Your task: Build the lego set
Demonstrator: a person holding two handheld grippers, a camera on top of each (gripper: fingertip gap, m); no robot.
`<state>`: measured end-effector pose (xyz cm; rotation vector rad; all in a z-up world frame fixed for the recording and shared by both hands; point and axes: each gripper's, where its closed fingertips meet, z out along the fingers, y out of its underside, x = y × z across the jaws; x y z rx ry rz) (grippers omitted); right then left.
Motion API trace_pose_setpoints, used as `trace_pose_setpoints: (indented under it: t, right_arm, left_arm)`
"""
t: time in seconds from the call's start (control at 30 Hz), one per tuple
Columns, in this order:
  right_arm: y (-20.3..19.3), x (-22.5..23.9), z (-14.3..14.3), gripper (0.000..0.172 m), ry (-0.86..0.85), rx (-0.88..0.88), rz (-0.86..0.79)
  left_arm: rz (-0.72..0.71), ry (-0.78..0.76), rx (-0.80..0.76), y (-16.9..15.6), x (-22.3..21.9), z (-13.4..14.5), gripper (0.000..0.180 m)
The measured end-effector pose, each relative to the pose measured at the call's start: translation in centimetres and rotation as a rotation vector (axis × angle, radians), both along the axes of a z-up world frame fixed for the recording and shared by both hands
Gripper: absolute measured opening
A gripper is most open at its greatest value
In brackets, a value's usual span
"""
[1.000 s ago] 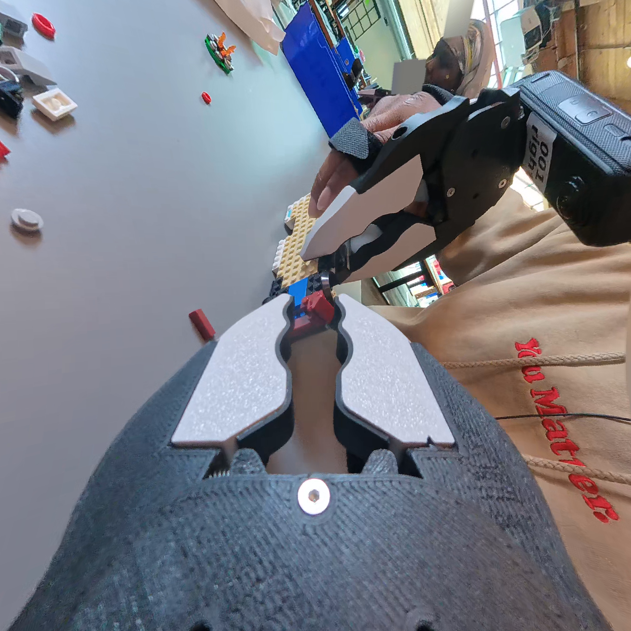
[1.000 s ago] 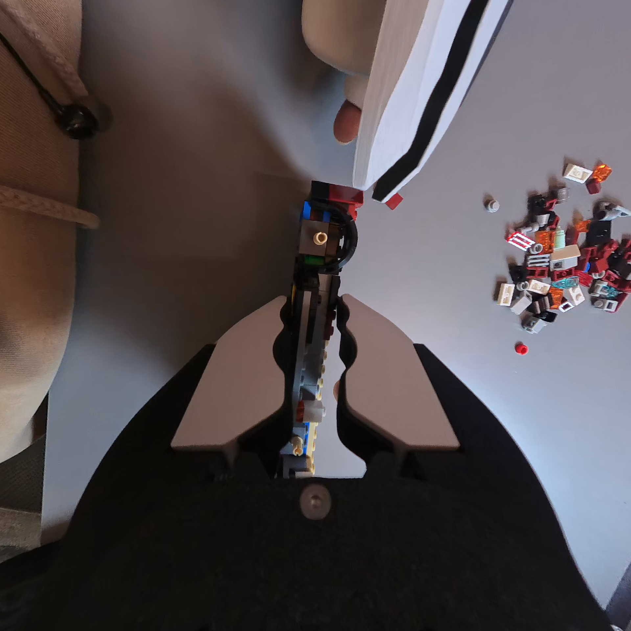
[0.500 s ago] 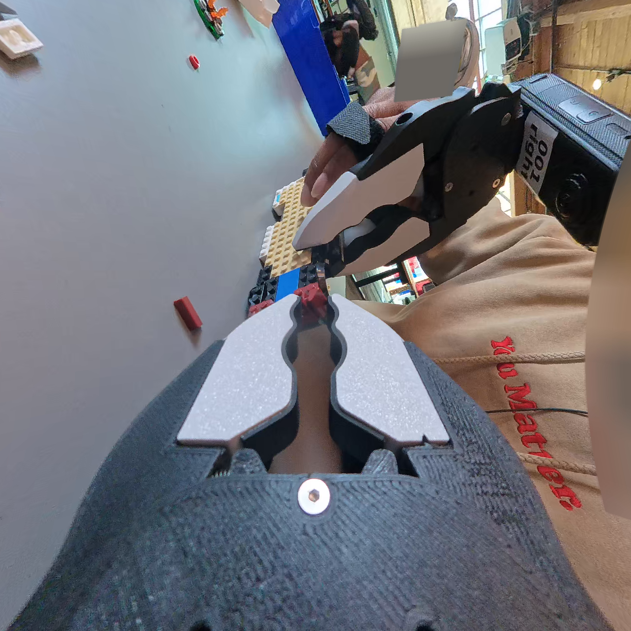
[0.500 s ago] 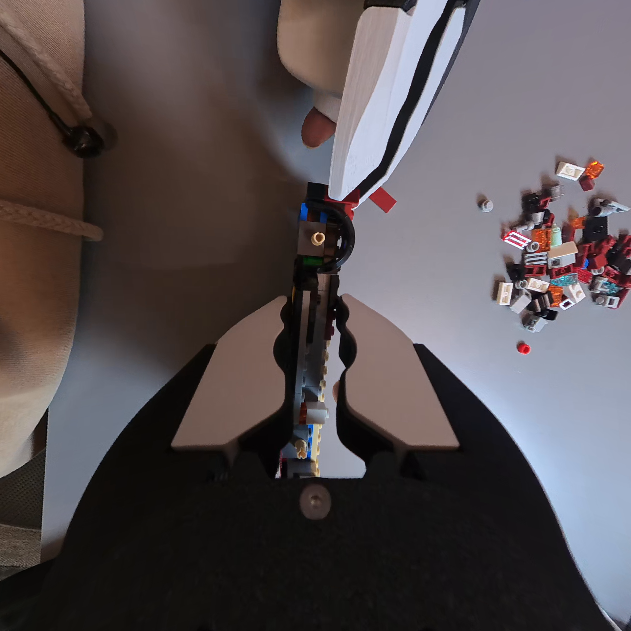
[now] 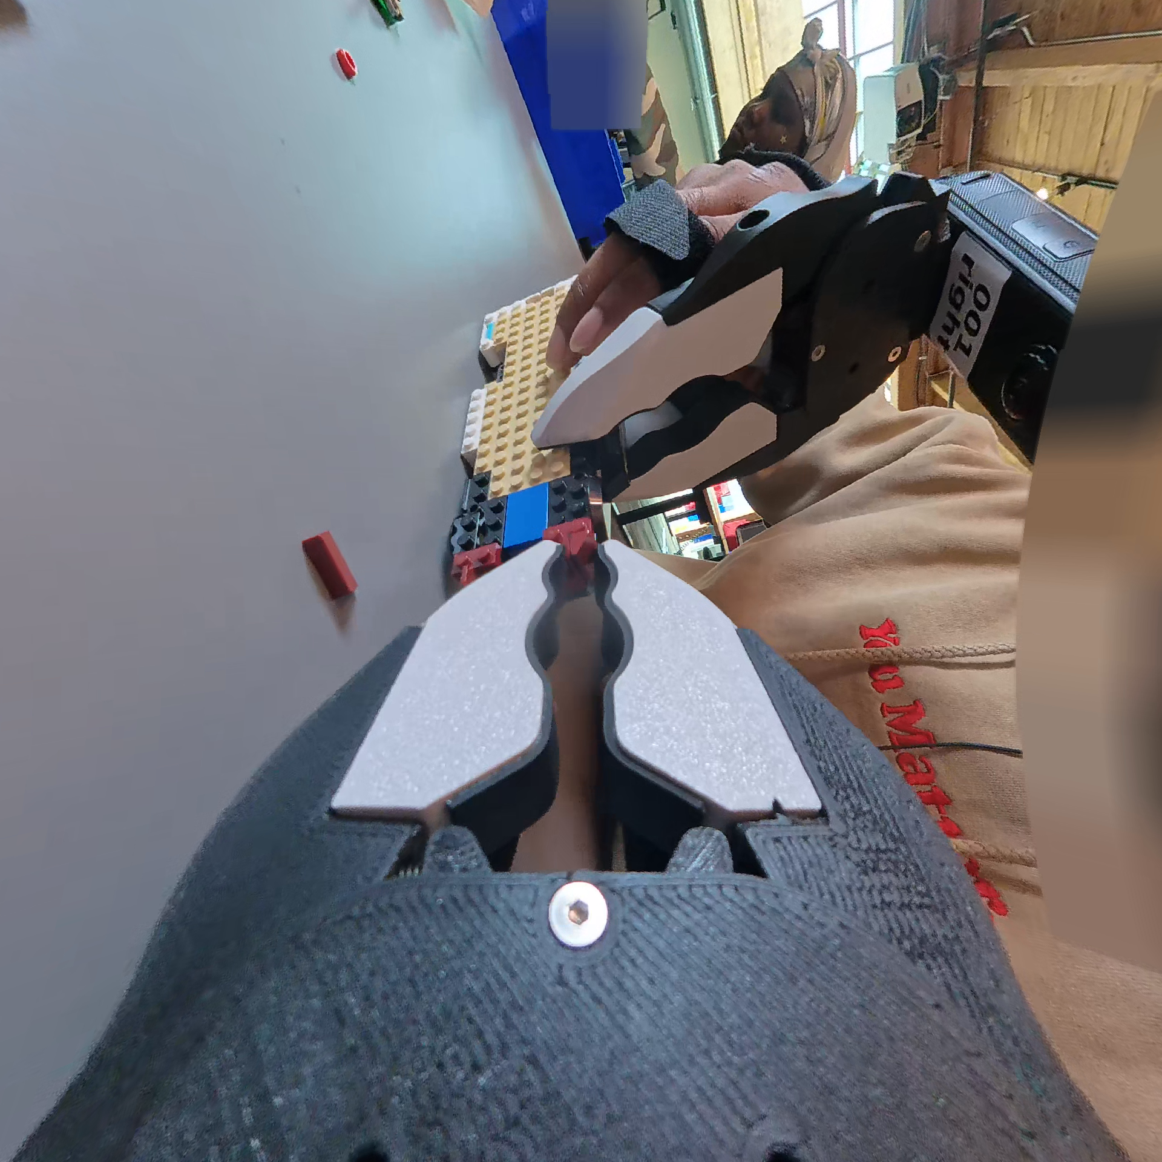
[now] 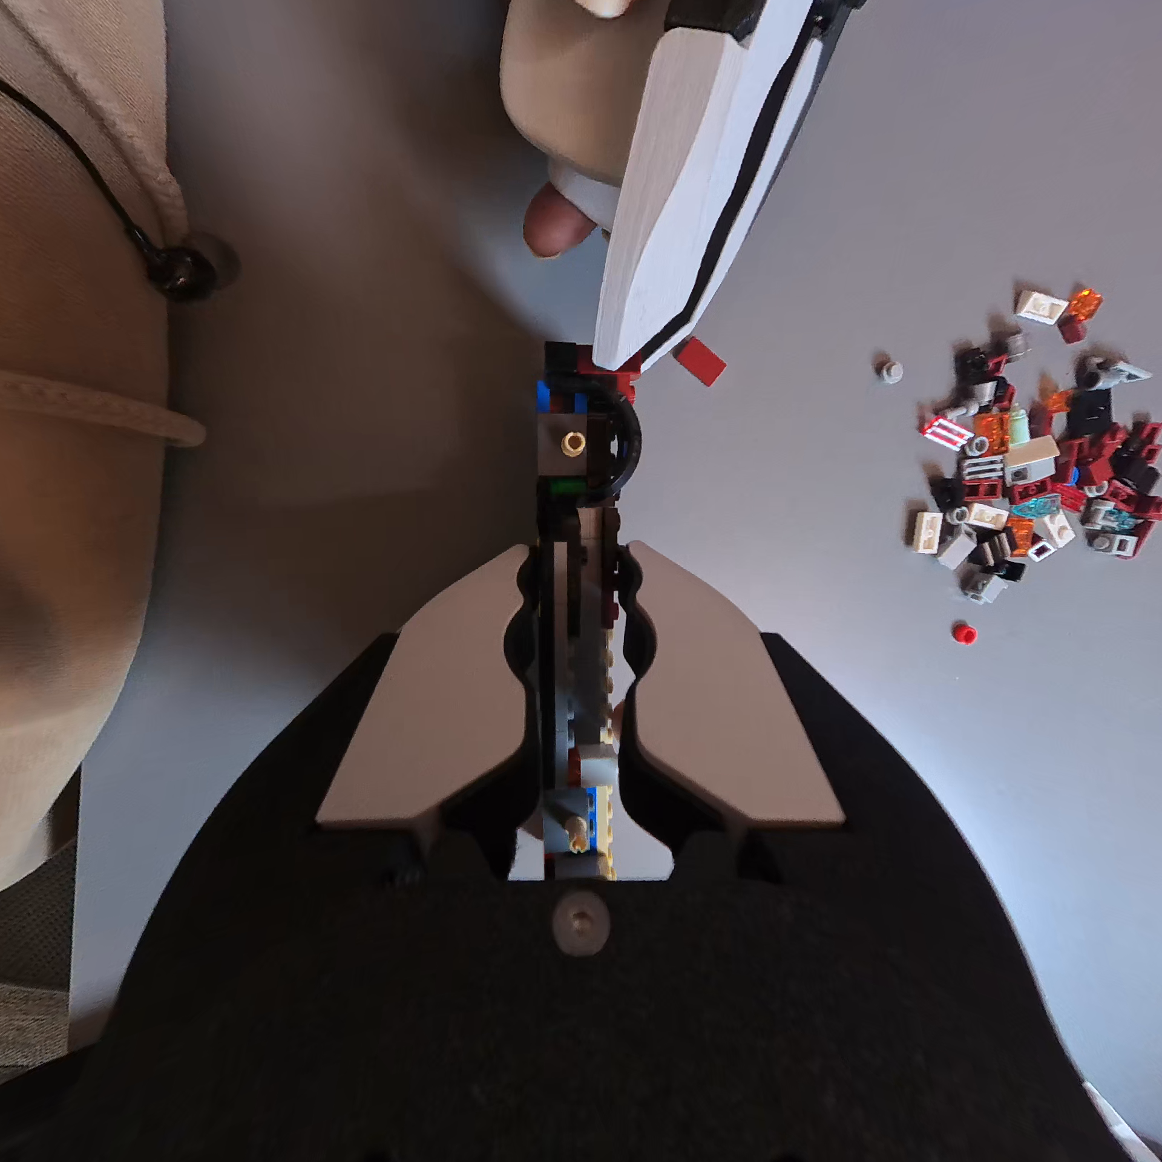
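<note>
Left wrist view: the left gripper (image 5: 577, 561) pinches a small dark red piece (image 5: 573, 548) at the corner of the brick model (image 5: 525, 402), which the right gripper (image 5: 581, 449) grips. Another red brick (image 5: 329, 564) lies loose on the surface (image 5: 188, 314).

Right wrist view: the right gripper (image 6: 578, 566) clamps the model (image 6: 581, 478) edge-on; the red piece looks seated, hard to tell. A pile of loose bricks (image 6: 1044, 453) sits well apart, unused.

Upper left of the left wrist view, a green piece (image 5: 387, 7) is cut by the top edge. The right gripper (image 5: 581, 449) hides part of the tan studded plate (image 5: 515, 390). In the right wrist view, the loose brick heap (image 6: 1044, 465) is too small to sort.
</note>
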<state>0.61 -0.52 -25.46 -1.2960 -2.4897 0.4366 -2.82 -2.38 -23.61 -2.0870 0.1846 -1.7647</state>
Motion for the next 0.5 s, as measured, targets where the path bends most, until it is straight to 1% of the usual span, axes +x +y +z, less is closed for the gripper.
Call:
trace_pose_setpoints:
  t: [0.5]
  right_arm:
    - [0.09,0.19,-0.09,0.023,-0.015,0.001,0.002]
  left_arm:
    - [-0.01,-0.005,-0.011,-0.05,0.36,0.03,0.007]
